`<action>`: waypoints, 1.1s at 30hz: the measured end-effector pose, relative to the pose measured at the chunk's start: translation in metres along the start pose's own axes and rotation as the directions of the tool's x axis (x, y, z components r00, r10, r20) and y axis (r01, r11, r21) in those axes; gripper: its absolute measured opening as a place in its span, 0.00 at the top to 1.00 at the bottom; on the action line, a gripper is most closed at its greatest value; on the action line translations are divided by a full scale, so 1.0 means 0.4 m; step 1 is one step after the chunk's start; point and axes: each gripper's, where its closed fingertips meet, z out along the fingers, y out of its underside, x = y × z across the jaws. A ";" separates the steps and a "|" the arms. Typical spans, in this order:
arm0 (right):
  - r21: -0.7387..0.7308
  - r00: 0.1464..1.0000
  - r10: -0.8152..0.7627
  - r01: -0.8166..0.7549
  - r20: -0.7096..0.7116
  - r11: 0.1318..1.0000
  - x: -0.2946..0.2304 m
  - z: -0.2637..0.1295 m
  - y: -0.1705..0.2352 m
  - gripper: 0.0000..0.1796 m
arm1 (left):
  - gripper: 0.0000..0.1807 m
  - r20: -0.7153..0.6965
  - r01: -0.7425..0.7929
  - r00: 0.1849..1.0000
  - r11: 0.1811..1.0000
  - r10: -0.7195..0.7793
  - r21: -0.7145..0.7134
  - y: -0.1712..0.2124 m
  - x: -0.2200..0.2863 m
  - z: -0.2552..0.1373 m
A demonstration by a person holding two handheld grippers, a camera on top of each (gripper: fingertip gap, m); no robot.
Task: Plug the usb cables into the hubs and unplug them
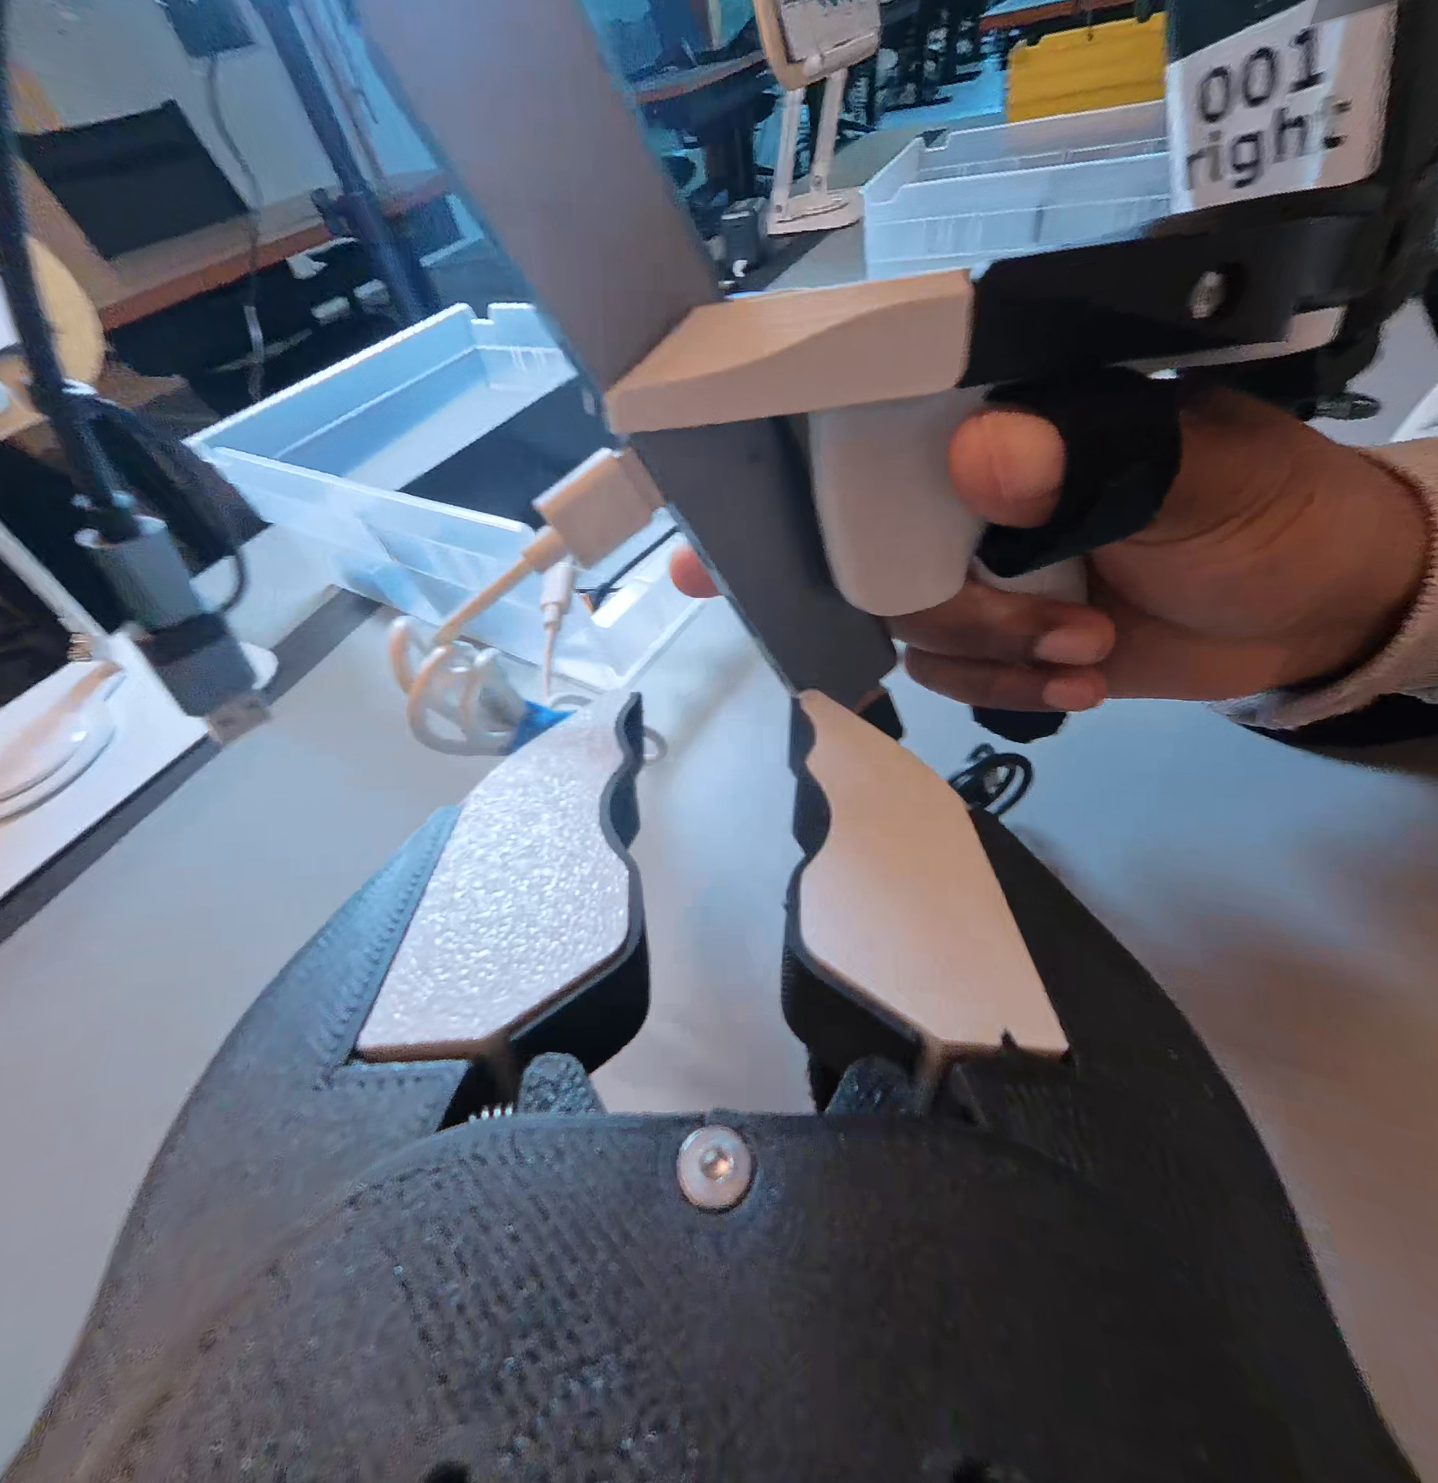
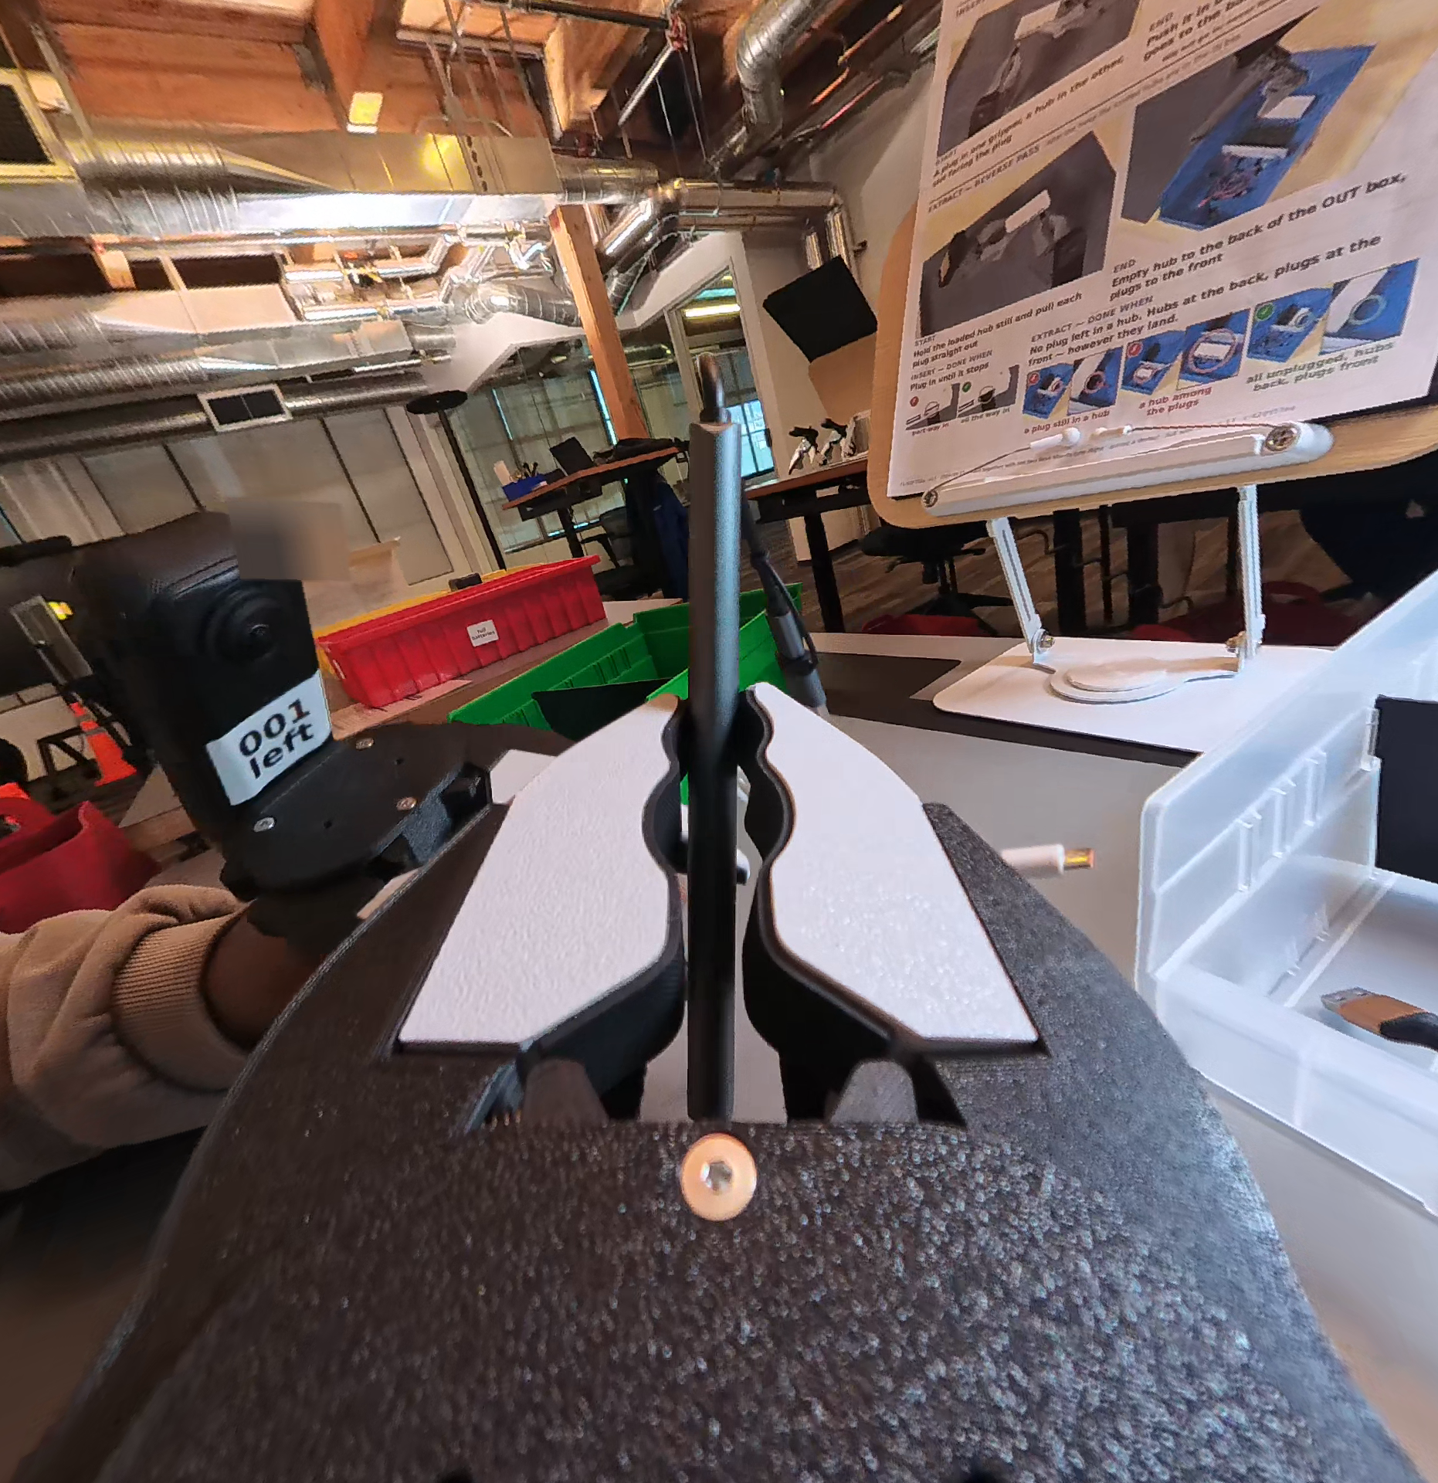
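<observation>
My right gripper is shut on a flat dark grey hub, held upright and seen edge-on. In the left wrist view the hub slants down from the top, clamped under the right gripper's beige finger. A white USB plug sits in the hub's side; its white cable runs down to a coil on the table. My left gripper is open and empty, its fingertips just below the hub's lower end. It also shows in the right wrist view.
The hub's own black lead hangs at the left. Clear plastic bins stand behind; one holds an orange plug. A loose white plug end, a black cable, an instruction sheet on a stand, and red and green bins. Spacing between my two grippers at the tips: around 6 centimetres.
</observation>
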 end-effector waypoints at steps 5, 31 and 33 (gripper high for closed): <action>-0.024 1.000 0.019 -0.019 -0.001 1.000 0.014 0.003 0.010 0.94 | 0.73 -0.101 0.086 0.991 0.996 -0.087 -0.014 0.003 0.051 0.013; -0.164 0.933 -0.073 0.139 0.354 0.977 -0.063 -0.033 0.013 0.91 | 0.94 -0.448 0.293 0.854 0.956 -0.264 -0.005 -0.025 0.046 -0.095; -0.148 0.951 -0.046 0.095 0.305 0.984 -0.052 -0.027 0.008 0.94 | 1.00 -0.356 0.289 0.897 0.957 -0.261 0.028 -0.030 0.014 -0.085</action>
